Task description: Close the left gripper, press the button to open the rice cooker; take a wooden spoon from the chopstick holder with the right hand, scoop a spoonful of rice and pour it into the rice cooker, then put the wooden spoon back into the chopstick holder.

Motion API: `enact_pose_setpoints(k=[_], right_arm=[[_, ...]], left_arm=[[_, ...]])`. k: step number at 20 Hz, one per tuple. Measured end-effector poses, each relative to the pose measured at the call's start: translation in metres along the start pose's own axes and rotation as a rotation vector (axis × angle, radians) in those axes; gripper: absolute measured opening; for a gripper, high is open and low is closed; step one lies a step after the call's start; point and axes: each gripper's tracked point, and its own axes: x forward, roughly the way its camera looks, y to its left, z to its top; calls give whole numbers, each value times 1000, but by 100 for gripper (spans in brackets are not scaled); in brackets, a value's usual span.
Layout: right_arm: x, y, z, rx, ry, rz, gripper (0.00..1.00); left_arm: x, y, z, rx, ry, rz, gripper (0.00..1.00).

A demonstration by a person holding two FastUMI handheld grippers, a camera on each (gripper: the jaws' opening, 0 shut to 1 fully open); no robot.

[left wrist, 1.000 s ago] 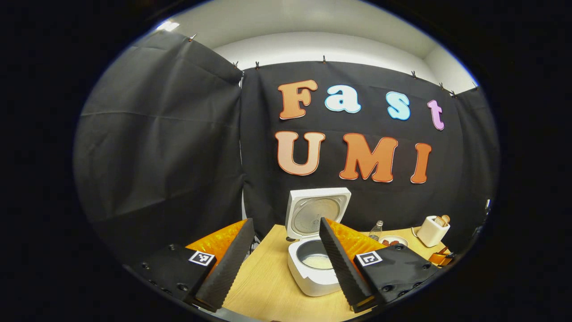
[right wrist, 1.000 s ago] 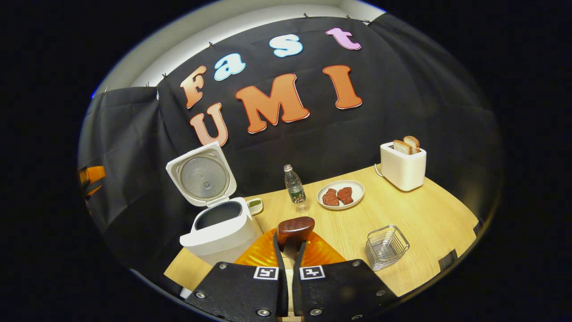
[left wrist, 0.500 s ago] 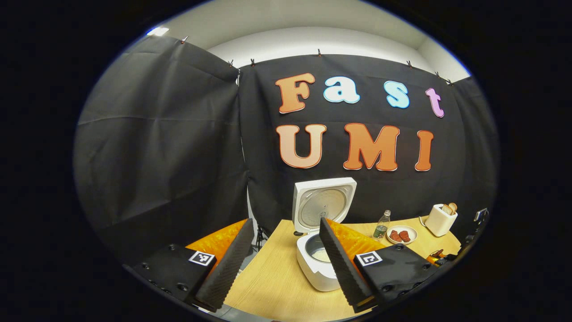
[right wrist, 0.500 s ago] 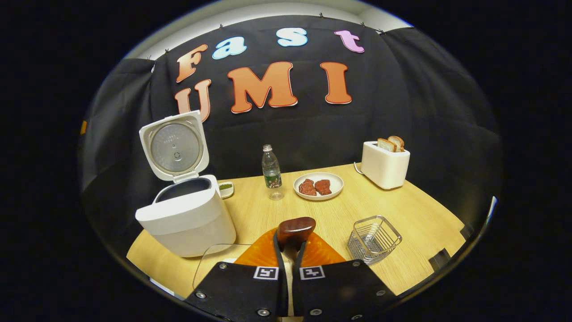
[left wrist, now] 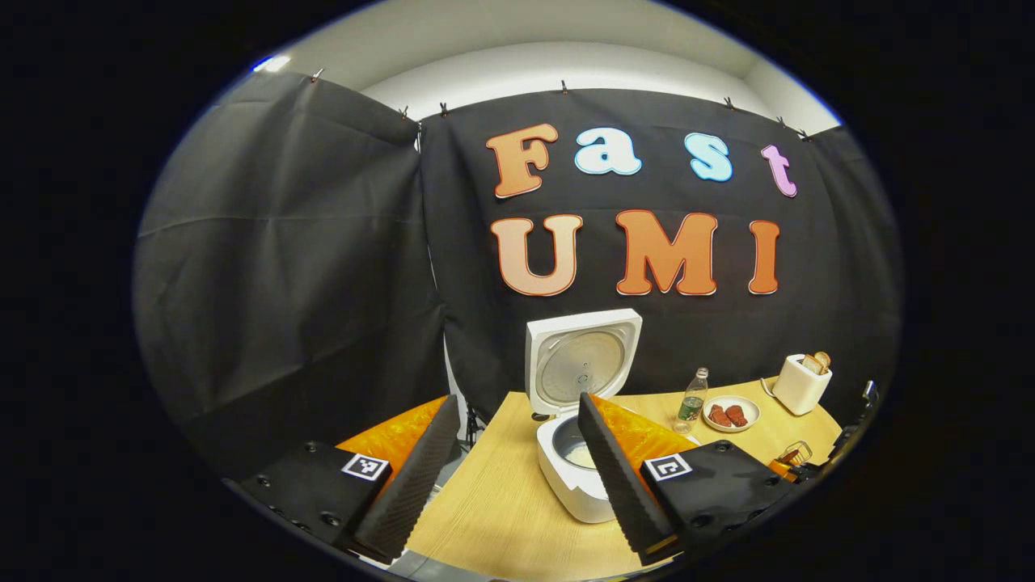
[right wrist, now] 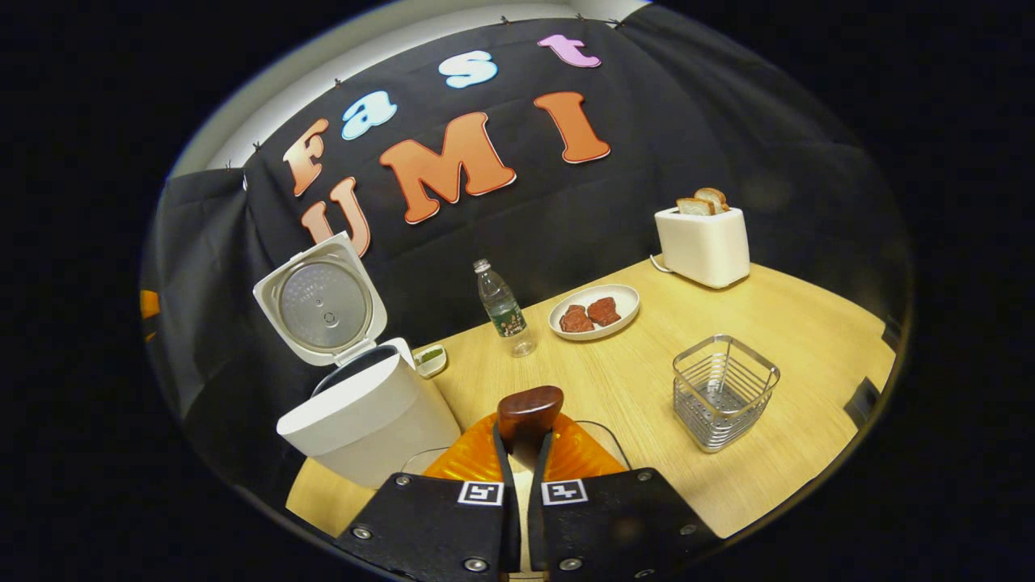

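Observation:
The white rice cooker (left wrist: 576, 485) (right wrist: 368, 416) stands with its lid (left wrist: 582, 360) (right wrist: 323, 303) up, and pale rice (left wrist: 580, 455) lies in its pot. My left gripper (left wrist: 516, 400) is open and holds nothing, well short of the cooker and above the table's near left part. My right gripper (right wrist: 524, 436) is shut on the wooden spoon's handle, with the dark spoon bowl (right wrist: 530, 408) sticking up past the fingertips. The wire chopstick holder (right wrist: 724, 392) stands to the right of the spoon, apart from it. A glass bowl's rim (right wrist: 602, 428) shows behind the right gripper.
On the wooden table (right wrist: 647, 372) stand a water bottle (right wrist: 501, 307), a plate of meat (right wrist: 594, 311), a white toaster (right wrist: 703, 238) with bread and a small dish (right wrist: 428, 360) beside the cooker. The table's edge runs close on the right.
The right gripper has swung with the spoon still in it; the chopstick holder now sits nearer and higher on the right. The left gripper has drawn back a little from the cooker, still open.

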Motion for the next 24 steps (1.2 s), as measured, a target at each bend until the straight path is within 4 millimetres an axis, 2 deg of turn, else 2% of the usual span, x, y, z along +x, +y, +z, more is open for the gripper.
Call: enact_pose_setpoints(k=[2, 9, 17, 24], right_arm=[[2, 1, -3, 97, 19, 10, 3], [8, -17, -15, 432, 89, -15, 3], [4, 2, -17, 411, 118, 19, 3], [0, 0, -31, 681, 217, 34, 3]], left_arm=[[1, 1, 0, 0, 1, 0, 99], [7, 2, -4, -26, 6, -13, 100], [11, 1, -8, -44, 13, -23, 99], [13, 3, -9, -68, 19, -29, 99]])
